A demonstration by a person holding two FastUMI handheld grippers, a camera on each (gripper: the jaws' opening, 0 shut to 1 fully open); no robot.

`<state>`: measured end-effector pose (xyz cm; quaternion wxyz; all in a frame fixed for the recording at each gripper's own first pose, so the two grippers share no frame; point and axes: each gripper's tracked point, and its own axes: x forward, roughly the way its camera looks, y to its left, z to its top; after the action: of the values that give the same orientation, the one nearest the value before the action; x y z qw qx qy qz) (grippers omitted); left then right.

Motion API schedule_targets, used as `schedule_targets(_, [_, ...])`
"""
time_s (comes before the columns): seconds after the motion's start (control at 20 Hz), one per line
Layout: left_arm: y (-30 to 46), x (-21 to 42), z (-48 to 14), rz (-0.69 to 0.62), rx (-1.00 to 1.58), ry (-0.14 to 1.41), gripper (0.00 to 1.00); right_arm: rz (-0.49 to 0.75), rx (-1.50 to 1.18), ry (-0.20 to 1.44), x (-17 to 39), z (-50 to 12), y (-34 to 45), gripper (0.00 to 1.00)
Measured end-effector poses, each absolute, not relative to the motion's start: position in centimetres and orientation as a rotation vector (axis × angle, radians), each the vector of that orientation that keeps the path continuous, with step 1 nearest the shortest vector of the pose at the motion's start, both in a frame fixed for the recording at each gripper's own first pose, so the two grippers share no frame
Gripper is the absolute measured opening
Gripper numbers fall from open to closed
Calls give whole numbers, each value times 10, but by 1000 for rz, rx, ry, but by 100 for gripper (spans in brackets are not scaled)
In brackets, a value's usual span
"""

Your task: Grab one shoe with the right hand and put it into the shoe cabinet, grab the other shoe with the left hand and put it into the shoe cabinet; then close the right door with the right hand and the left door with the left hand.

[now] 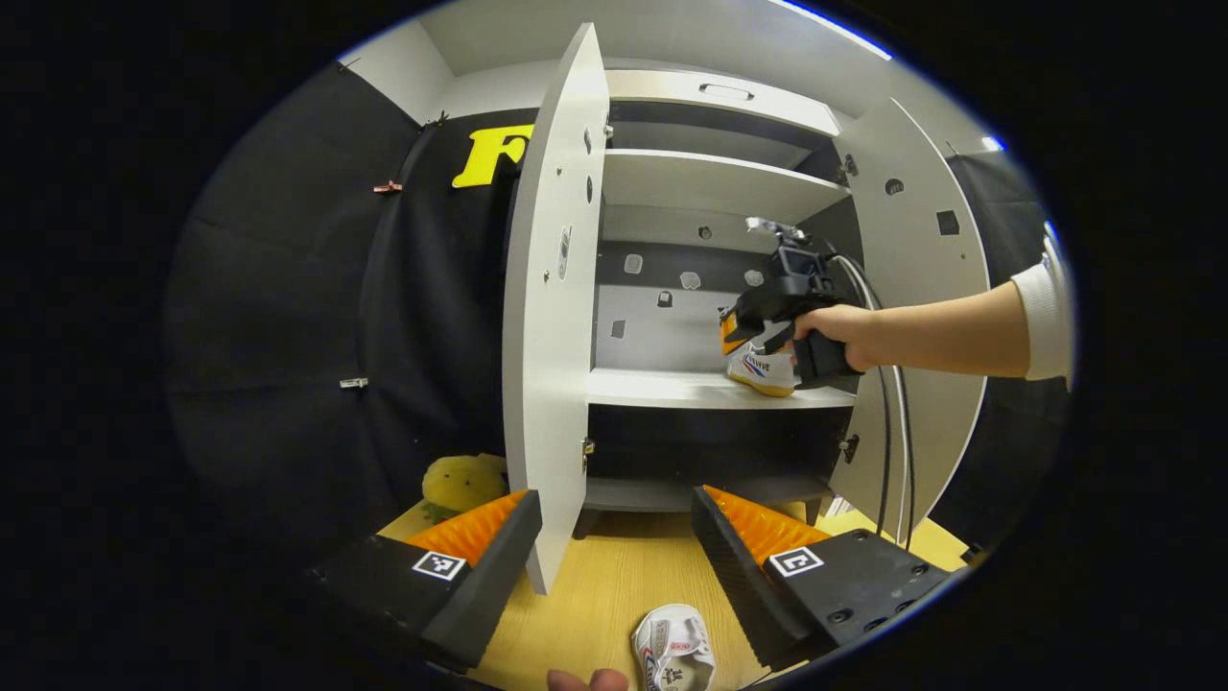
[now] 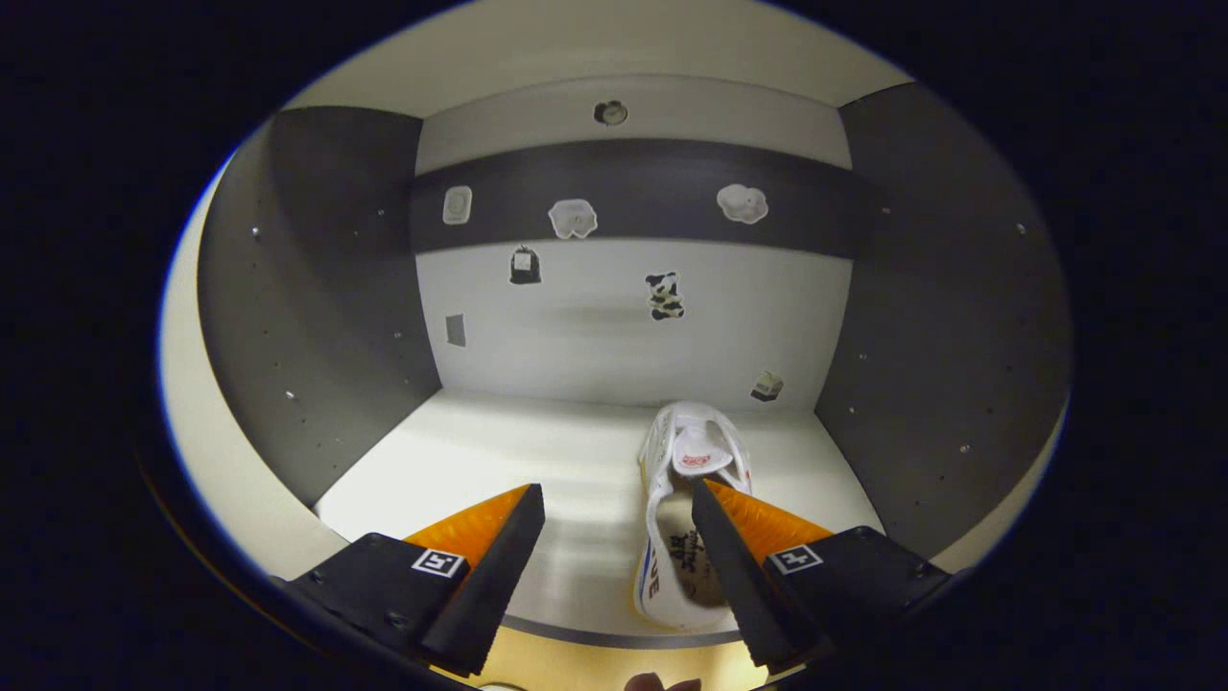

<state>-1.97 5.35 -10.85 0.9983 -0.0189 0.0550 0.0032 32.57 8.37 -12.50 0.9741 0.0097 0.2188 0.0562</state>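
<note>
The white shoe cabinet [image 1: 710, 389] stands with both doors swung out, the left door [image 1: 556, 288] nearest me. One white shoe [image 1: 763, 369] rests on the middle shelf at its right end. A hand holds my right gripper [image 1: 743, 341] just above that shoe. In the right gripper view the same shoe [image 2: 686, 461] lies toe toward the back wall, and the right gripper [image 2: 616, 489] is open, its right finger overlapping the shoe. The other white shoe [image 1: 672, 653] lies on the wooden floor below my open left gripper [image 1: 617, 499].
A yellow plush toy [image 1: 460, 480] sits on the floor left of the cabinet. Cables [image 1: 892, 432] hang from the right gripper along the right door [image 1: 921, 288]. Small stickers [image 2: 662, 293] dot the cabinet's back wall. The shelf's left half [image 2: 480, 451] is bare.
</note>
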Motion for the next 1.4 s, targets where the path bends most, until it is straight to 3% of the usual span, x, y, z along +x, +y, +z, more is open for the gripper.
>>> schedule_targets(0.35, [53, -47, -138, 3, 1, 123, 99, 168, 18, 206, 209, -48, 80, 98])
schedule_targets(0.6, [33, -72, -199, -70, 25, 213, 98, 193, 75, 100, 124, -9, 66, 98])
schedule_targets(0.9, [13, -86, -279, -139, 15, 351, 98, 170, 65, 49, 75, 4, 39, 98])
schedule_targets(1.1, [1, -82, -328, -183, 59, 425, 92, 159, 62, 56, 56, 9, 35, 98])
schedule_targets(1.25, [3, -72, -361, -173, 70, 476, 76, 140, 22, 51, 41, 10, 23, 98])
schedule_targets(1.4, [2, -54, -386, -171, 54, 498, 74, 132, -16, 48, 26, 13, 18, 98])
